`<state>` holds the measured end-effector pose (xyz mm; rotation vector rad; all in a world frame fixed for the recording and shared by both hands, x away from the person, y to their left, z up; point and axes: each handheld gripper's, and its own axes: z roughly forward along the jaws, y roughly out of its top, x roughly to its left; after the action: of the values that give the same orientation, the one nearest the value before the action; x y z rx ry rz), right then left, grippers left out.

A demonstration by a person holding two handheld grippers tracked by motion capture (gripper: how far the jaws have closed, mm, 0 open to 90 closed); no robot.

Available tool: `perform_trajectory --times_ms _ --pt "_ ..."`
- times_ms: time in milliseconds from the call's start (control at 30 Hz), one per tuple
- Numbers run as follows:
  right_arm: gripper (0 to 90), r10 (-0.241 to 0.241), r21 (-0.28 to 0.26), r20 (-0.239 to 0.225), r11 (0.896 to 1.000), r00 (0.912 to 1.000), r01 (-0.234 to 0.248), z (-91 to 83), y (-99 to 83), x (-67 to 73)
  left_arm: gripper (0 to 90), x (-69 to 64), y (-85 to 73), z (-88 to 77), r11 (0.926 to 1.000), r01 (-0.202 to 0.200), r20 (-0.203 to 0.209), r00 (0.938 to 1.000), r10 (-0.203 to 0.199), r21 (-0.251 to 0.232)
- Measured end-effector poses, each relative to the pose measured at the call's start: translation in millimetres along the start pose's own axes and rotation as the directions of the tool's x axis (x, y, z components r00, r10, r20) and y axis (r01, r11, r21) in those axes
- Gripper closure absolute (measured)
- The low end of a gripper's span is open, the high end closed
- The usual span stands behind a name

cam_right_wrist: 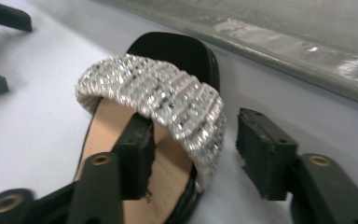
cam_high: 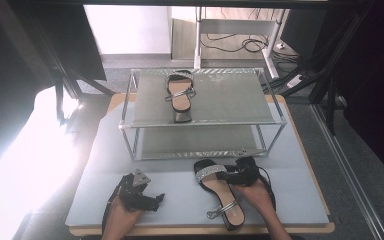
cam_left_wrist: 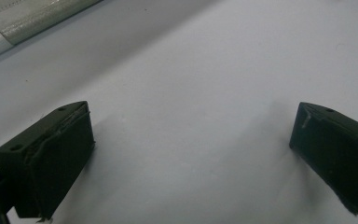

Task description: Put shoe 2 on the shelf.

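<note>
Sandal [cam_right_wrist: 154, 121] heel beyond frame edge

A pale grey-blue table [cam_high: 105, 165] with a wooden edge carries a metal two-tier rack [cam_high: 202, 112] at its middle. On the rack's top shelf lies one sandal [cam_high: 180, 95] (black sole, tan insole, glittery strap). A second sandal [cam_high: 220, 192] of the same kind lies on the table top just before the rack, near the front edge.
</note>
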<state>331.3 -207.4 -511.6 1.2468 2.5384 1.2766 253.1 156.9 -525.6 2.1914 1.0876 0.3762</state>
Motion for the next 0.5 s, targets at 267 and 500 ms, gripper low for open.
perform_trajectory --times_ms 267,500 --pt "68.4 0.146 -0.004 -0.028 0.989 0.9889 -0.146 0.2 0.6 -8.2 0.0 -0.1 0.0 0.1 1.0 0.001 0.0 1.0 -0.001 -0.001" --pt "70.5 0.229 -0.009 -0.029 0.973 0.9729 -0.23 -3.2 1.2 -9.6 0.0 0.0 0.0 0.1 1.0 0.001 0.0 1.0 -0.001 -0.001"
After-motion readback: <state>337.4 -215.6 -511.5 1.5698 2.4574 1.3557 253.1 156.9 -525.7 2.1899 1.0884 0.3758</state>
